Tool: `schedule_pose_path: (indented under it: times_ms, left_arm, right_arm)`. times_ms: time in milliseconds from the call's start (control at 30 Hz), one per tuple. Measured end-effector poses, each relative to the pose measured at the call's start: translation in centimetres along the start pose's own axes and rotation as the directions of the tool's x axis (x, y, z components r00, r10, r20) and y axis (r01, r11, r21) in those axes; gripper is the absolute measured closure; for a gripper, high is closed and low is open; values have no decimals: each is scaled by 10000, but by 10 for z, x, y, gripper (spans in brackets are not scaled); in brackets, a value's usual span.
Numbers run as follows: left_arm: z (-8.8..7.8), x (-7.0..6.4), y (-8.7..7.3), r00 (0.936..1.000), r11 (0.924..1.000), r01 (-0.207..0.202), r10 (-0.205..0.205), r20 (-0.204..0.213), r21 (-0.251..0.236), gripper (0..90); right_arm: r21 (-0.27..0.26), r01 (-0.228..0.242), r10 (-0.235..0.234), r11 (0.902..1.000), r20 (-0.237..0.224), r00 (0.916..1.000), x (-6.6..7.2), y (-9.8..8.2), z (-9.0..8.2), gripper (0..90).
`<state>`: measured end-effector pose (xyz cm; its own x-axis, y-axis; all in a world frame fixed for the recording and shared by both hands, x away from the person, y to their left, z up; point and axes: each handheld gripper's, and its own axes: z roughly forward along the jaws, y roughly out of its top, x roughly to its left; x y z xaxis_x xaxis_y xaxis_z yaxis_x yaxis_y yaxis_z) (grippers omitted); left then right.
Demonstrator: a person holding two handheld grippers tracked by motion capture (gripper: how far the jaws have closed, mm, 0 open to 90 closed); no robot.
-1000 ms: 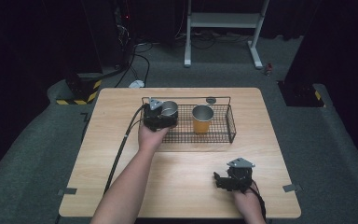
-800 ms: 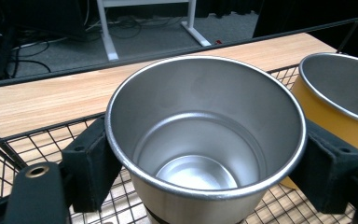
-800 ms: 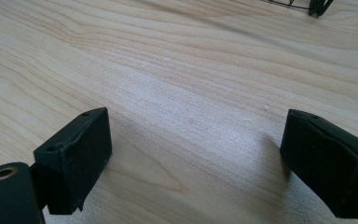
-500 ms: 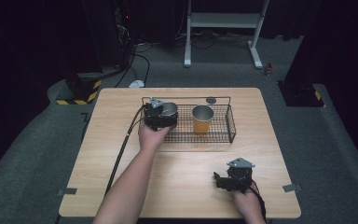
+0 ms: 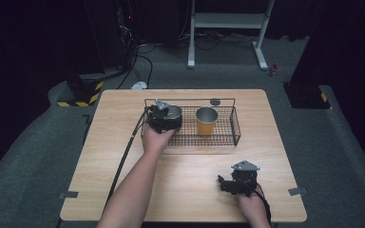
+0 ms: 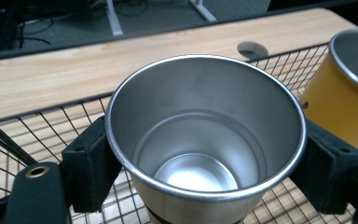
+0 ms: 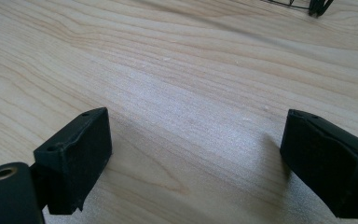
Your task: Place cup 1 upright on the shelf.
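Steel cup (image 6: 205, 140) upright, mouth up, axis vertical, clamped by left hand-held gripper (image 6: 205, 182) in basket (image 5: 235, 124)

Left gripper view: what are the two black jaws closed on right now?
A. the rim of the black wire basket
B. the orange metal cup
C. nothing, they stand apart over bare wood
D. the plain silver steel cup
D. The left gripper has a black pad pressed on each side of the plain silver steel cup, which sits in the black wire basket beside the orange metal cup, untouched.
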<state>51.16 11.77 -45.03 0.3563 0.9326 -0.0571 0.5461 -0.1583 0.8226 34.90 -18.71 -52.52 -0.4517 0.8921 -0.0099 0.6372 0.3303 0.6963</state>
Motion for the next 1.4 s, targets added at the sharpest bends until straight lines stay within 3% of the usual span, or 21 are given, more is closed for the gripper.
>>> schedule_pose_path:
  times_ms: [333, 600, 1033, 1400]
  left_arm:
    - [5, 1, -1, 9999, 9990, 60, -55, -115, 441, 188]
    - [6, 0, -2, 9998, 9986, -123, 129, -127, 518, 187]
    - [12, -4, -6, 9985, 9911, -494, 517, -156, 1233, 184]
    - [13, -5, -8, 9986, 9902, -500, 517, -93, 1303, 183]
  right_arm:
    - [1, 11, -11, 10000, 5, 10000, 0, 0, 0, 87]
    - [6, -12, 12, 10000, 5, 10000, 0, 0, 0, 87]
    - [-12, 43, -43, 10000, -28, 10000, -1, 0, 0, 88]
    - [0, 49, -49, 10000, -19, 10000, 0, 0, 0, 87]
